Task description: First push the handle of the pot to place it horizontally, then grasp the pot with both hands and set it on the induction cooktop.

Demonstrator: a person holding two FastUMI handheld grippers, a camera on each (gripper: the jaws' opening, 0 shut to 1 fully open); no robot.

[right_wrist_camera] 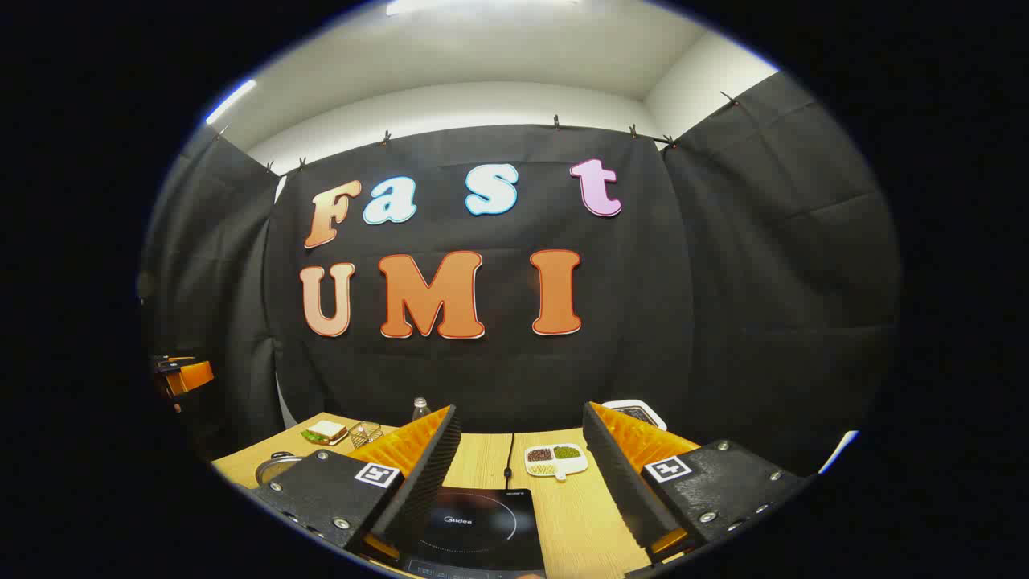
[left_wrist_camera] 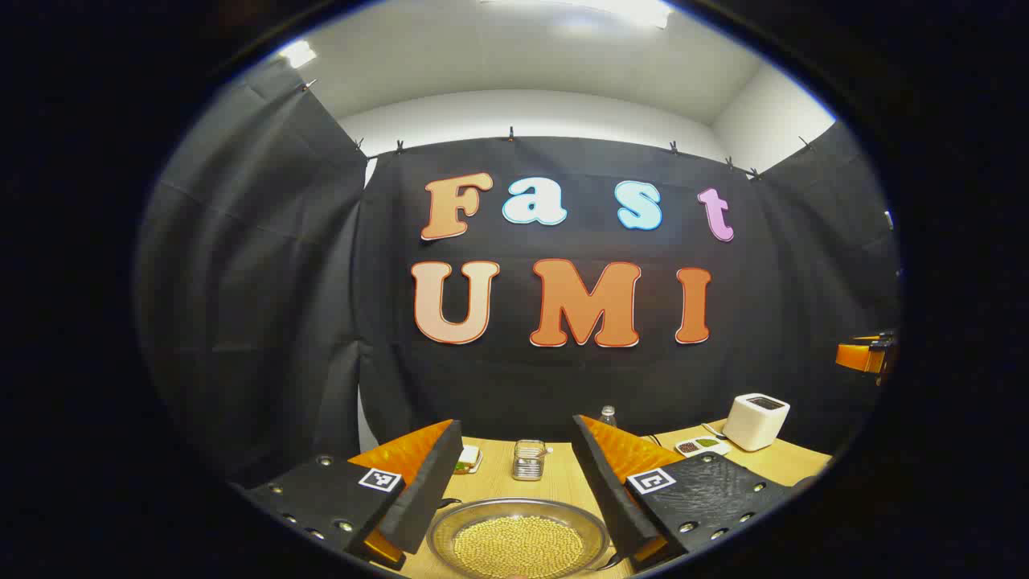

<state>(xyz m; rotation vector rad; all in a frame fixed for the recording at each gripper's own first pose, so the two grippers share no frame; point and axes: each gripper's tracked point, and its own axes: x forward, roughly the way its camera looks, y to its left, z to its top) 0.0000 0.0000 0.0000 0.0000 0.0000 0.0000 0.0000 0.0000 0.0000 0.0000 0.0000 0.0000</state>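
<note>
In the left gripper view, the pot (left_wrist_camera: 518, 543) sits on the wooden table just below and between my fingers. It is a round metal-rimmed vessel holding small yellow beans, and its handle is out of sight. My left gripper (left_wrist_camera: 516, 426) hangs open above it, touching nothing. In the right gripper view, the black induction cooktop (right_wrist_camera: 474, 527) lies right under my open right gripper (right_wrist_camera: 520, 410), and a sliver of the pot (right_wrist_camera: 277, 466) shows at the left. Each gripper also appears far off in the other's view, the right gripper (left_wrist_camera: 864, 354) and the left gripper (right_wrist_camera: 185, 374).
A white toaster (left_wrist_camera: 756, 420) stands at the back right of the table (left_wrist_camera: 563, 482), with a small divided dish of beans (right_wrist_camera: 555, 460) beside it. A wire basket (left_wrist_camera: 528, 459), a bottle (left_wrist_camera: 608, 415) and a sandwich plate (right_wrist_camera: 325, 432) line the back. The cooktop's cable (right_wrist_camera: 510, 454) runs rearward.
</note>
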